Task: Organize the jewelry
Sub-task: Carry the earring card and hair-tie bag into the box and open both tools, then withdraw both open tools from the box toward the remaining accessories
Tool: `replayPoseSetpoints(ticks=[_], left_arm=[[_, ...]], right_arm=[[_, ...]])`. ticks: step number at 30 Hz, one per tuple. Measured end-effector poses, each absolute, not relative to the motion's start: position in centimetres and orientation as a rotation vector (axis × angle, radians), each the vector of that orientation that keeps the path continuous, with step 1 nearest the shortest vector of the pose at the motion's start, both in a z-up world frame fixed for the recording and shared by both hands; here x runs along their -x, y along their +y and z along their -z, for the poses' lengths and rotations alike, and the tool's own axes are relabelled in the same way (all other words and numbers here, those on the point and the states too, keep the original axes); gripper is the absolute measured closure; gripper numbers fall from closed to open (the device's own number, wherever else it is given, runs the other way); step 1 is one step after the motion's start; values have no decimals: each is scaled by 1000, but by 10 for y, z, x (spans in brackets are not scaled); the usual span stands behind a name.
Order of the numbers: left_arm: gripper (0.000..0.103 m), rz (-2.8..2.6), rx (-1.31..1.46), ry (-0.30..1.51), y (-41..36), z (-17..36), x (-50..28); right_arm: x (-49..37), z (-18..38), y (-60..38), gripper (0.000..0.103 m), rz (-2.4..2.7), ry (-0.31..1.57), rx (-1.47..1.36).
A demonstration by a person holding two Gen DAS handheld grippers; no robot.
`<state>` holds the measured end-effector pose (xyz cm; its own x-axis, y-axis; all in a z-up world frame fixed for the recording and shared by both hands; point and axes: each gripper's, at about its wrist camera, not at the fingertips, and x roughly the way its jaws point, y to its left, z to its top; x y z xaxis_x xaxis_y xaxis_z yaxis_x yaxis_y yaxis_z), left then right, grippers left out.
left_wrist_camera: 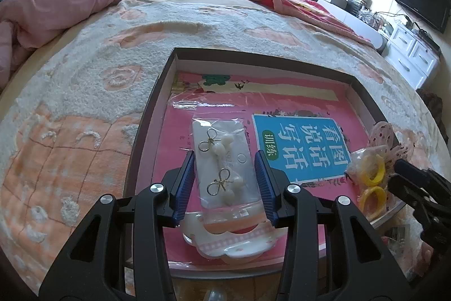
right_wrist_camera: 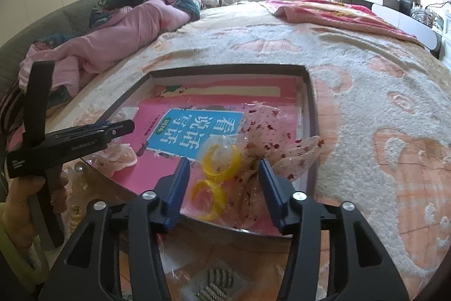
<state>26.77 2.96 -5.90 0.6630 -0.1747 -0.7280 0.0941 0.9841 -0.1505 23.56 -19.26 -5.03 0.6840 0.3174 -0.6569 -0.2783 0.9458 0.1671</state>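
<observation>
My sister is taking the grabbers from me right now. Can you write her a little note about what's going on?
Left gripper: jaws open, either side of the bagged bow earrings; not gripping.
Right gripper: jaws open around the bag of yellow rings and its dotted pink pouch; not gripping.
Both packets lie in the shallow box, on the pink book. The scalloped pink card lies under the earring bag's near end.
Done: both packets are in the box.
Left: can't tell what else needs sorting.
</observation>
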Motion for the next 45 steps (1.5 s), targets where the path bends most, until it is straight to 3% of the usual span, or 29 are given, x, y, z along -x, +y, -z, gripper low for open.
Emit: replayPoseSetpoints(ticks=[15,21,29,45], left_arm=[[47,143,100,821,28,53,-260],[33,132,111,787,30,38,-244],[12,109,138,717,35,17,-216],[12,87,114,629,37,-5,-157]], right_arm=[[-206,35,-202,29,-302,654,-24],[-194,27,-205,21,-295,616,-13],[-177,18,-211,20,-291,580,3],[-139,2,-203,19,-336,515,75]])
